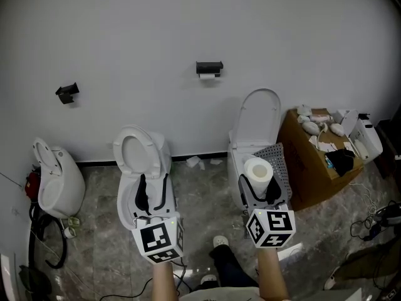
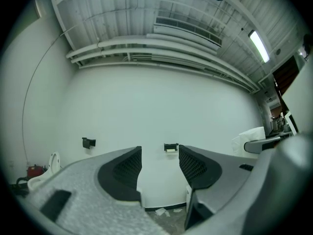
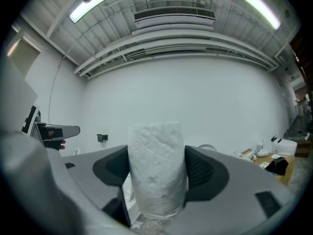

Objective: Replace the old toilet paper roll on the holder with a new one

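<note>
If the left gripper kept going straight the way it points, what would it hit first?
The left gripper would probably reach the white wall, at or just beside the black paper holder framed between its open jaws. Nothing nearer shows in that line.

open toilet (image 1: pixel 141 160) | cardboard box (image 1: pixel 305 169) at right, items on top

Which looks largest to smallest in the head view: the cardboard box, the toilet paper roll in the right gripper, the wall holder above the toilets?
1. cardboard box
2. toilet paper roll, close to the camera
3. wall holder, far off; barely smaller than the roll, so that pair is unsure.
</note>
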Tool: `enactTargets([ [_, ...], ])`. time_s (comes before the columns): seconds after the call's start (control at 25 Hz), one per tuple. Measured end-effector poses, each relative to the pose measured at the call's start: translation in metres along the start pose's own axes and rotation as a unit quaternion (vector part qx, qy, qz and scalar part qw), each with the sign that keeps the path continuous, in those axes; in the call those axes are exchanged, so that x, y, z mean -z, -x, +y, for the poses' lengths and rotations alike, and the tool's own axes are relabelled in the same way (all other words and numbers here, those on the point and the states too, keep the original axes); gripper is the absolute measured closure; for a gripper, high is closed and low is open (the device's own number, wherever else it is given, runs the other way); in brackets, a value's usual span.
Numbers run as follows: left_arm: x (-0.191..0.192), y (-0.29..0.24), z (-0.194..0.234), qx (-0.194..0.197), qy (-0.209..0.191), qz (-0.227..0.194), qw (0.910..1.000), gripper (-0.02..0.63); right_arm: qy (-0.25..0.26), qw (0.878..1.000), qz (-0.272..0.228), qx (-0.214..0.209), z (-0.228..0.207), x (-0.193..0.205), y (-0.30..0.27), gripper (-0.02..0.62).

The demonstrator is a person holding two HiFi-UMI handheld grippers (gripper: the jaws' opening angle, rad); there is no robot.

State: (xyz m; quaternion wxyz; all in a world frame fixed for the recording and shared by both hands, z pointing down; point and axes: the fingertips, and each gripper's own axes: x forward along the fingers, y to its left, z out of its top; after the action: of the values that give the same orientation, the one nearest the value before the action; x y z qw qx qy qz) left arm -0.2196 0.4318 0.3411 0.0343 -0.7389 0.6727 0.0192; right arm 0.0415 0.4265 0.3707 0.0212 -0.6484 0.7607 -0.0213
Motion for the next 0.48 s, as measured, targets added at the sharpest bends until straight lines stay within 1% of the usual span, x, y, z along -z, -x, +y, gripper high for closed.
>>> enactTargets([
  [0.2, 0.007, -0.034, -0.002, 0.001, -0.002, 0.004, 1.0000, 0.387, -0.005, 1.000, 0.004, -0.001, -0.010, 0.005, -0.035, 0.281],
  [0.48, 0.010, -0.107, -0.010, -0.005, -0.006, -0.002, 1.0000, 0.387, -0.006, 1.000, 0.004, -0.010, -0.036, 0.005, -0.111, 0.281],
])
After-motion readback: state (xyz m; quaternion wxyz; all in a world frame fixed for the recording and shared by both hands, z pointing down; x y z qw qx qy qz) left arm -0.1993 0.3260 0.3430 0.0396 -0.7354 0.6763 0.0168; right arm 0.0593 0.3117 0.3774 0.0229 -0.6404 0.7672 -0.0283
